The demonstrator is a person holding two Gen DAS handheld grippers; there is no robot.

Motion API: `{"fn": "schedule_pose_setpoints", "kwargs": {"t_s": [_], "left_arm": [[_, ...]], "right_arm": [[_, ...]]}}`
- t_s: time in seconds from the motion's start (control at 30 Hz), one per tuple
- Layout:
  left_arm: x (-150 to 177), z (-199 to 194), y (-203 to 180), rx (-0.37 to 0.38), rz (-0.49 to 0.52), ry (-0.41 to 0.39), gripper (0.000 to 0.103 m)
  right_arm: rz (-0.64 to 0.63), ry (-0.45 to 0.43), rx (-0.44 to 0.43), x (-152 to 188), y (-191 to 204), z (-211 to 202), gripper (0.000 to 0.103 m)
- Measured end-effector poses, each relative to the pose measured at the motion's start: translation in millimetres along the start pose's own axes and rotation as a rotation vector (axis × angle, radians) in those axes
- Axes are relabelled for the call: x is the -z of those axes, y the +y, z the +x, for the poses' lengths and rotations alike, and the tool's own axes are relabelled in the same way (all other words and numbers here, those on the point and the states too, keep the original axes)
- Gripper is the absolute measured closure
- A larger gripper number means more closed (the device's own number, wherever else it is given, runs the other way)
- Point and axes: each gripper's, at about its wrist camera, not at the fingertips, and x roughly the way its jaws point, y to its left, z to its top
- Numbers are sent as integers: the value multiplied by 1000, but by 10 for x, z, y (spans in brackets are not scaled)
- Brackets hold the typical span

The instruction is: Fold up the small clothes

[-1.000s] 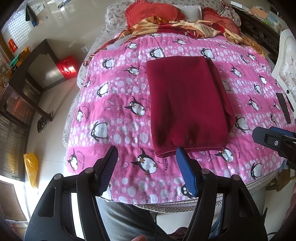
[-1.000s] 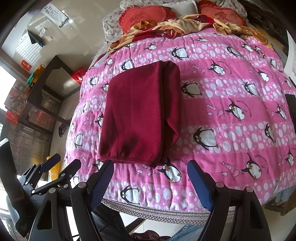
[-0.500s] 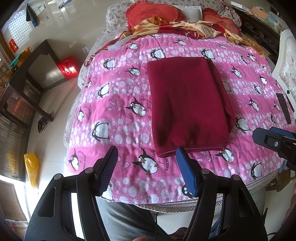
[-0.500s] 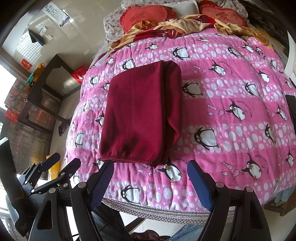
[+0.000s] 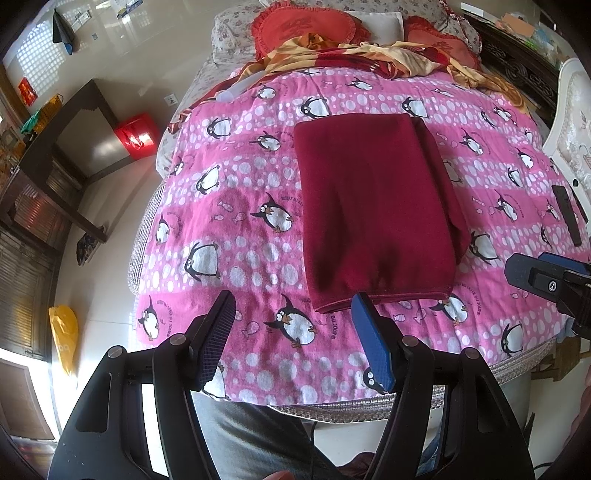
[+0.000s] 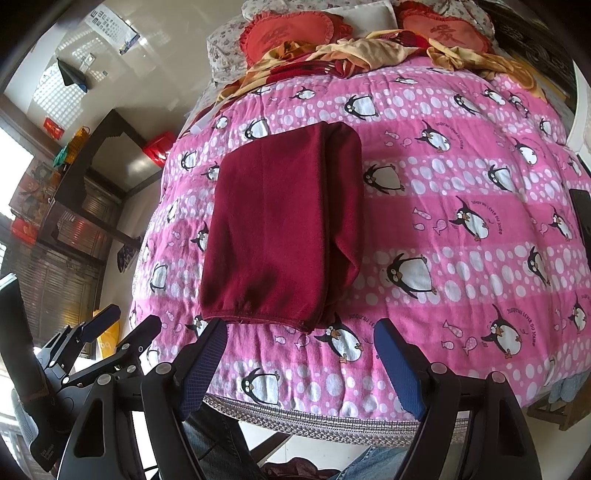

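Note:
A dark red garment (image 5: pixel 373 206) lies folded into a long rectangle on the pink penguin blanket (image 5: pixel 240 206); it also shows in the right wrist view (image 6: pixel 280 225). Its hemmed edge faces me. My left gripper (image 5: pixel 293 306) is open and empty, held above the blanket just short of the garment's near left corner. My right gripper (image 6: pixel 299 328) is open and empty, just short of the garment's near hem. The right gripper also shows at the right edge of the left wrist view (image 5: pixel 546 277), and the left gripper at the lower left of the right wrist view (image 6: pixel 122 325).
Red heart cushions (image 5: pixel 306 27) and crumpled yellow and red clothes (image 5: pixel 369 55) lie at the bed's far end. A dark remote (image 5: pixel 567 219) lies at the right of the blanket. A dark cabinet (image 5: pixel 55 155) and red box (image 5: pixel 135 134) stand left of the bed.
Almost nothing has changed. Both grippers stay open in place; the view has shifted very slightly.

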Motion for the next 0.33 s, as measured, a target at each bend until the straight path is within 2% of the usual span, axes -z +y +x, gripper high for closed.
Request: {"fn": "schedule_pose_setpoints", "kwargs": {"t_s": [0.33], "left_arm": [[-1, 26, -13, -9, 16, 4, 37]], "right_arm": [[1, 4, -4, 3, -2, 5, 23]]}}
